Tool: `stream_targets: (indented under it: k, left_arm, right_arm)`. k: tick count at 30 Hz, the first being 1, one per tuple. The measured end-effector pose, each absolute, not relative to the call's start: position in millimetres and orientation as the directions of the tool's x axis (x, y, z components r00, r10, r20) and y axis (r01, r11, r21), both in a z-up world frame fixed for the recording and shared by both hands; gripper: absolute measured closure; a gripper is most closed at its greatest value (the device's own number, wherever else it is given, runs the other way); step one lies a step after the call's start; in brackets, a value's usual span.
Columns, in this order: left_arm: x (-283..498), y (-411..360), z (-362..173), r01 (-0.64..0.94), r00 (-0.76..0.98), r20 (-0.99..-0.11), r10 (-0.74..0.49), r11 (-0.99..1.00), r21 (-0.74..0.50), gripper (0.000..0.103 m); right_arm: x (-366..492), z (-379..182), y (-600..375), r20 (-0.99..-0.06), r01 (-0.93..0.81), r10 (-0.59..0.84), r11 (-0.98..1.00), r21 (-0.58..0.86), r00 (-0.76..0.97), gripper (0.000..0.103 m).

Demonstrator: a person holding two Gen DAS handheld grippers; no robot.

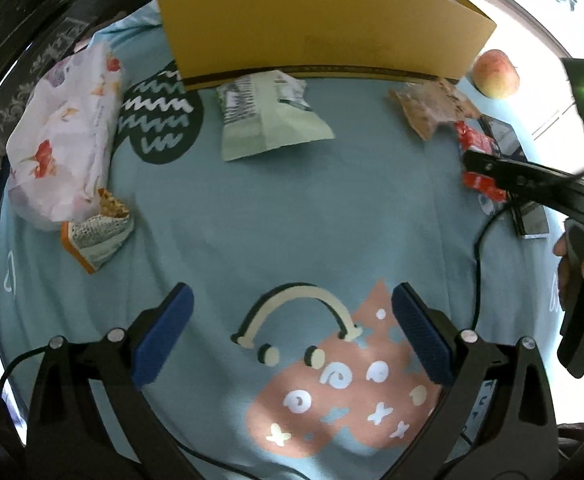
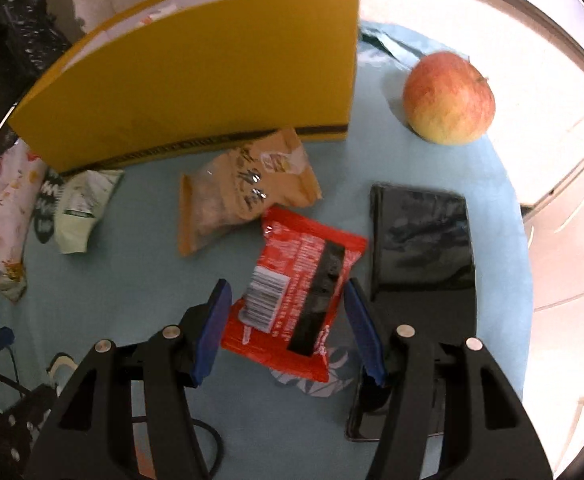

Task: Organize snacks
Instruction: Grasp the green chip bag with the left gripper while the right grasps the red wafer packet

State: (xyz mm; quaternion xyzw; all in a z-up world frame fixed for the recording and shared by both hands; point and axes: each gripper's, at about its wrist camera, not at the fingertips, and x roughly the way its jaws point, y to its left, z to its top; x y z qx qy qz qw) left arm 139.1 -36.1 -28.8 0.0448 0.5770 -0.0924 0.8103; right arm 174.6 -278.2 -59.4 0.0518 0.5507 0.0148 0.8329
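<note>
A yellow cardboard box (image 1: 323,28) stands at the back of the light-blue cloth; it also shows in the right wrist view (image 2: 196,92). A red snack packet (image 2: 295,296) lies flat between the fingers of my open right gripper (image 2: 288,320), untouched by the pads. It shows in the left wrist view (image 1: 476,142) under the right gripper (image 1: 491,166). An orange-brown snack bag (image 2: 244,196) and a pale green packet (image 2: 80,208) lie before the box. My left gripper (image 1: 292,332) is open and empty above the cloth.
A flowered white bag (image 1: 60,136) and a small orange-grey packet (image 1: 96,236) lie at the left. An apple (image 2: 449,98) sits at the back right. A black phone (image 2: 419,248) lies right of the red packet. A cable (image 1: 479,264) runs on the right.
</note>
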Motion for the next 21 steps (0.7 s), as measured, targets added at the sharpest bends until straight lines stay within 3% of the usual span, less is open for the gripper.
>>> stream_targets:
  k: [2,4,13,21]
  left_arm:
    - [141.2,-33.1,-26.5,0.19,0.327,-0.94,-0.094,0.981,-0.032,0.002]
    - [147.8,-27.1,-25.6,0.166,0.337,-0.938,-0.085,0.986,-0.029,0.002]
    - [213.6,-8.1,-12.6,0.083,0.395,-0.914,-0.095,0.994,-0.068,0.002]
    - [273.3,-16.3,-25.0,0.029,0.333,-0.929,-0.159,0.987,-0.159,0.002]
  right_arm:
    - [176.3,-65.4,-275.3,-0.923,0.01,0.091,0.995,0.103,0.373,0.044]
    - [177.6,-65.2,-268.6,-0.925,-0.029,0.074,0.997,0.068,0.373,0.053]
    - [173.5,-53.9,-290.4,-0.912,0.008,0.24,0.966,0.257,0.332,0.071]
    - [162.3,-57.2,-311.2,-0.902,0.043,0.291,0.946,0.32,0.32,0.072]
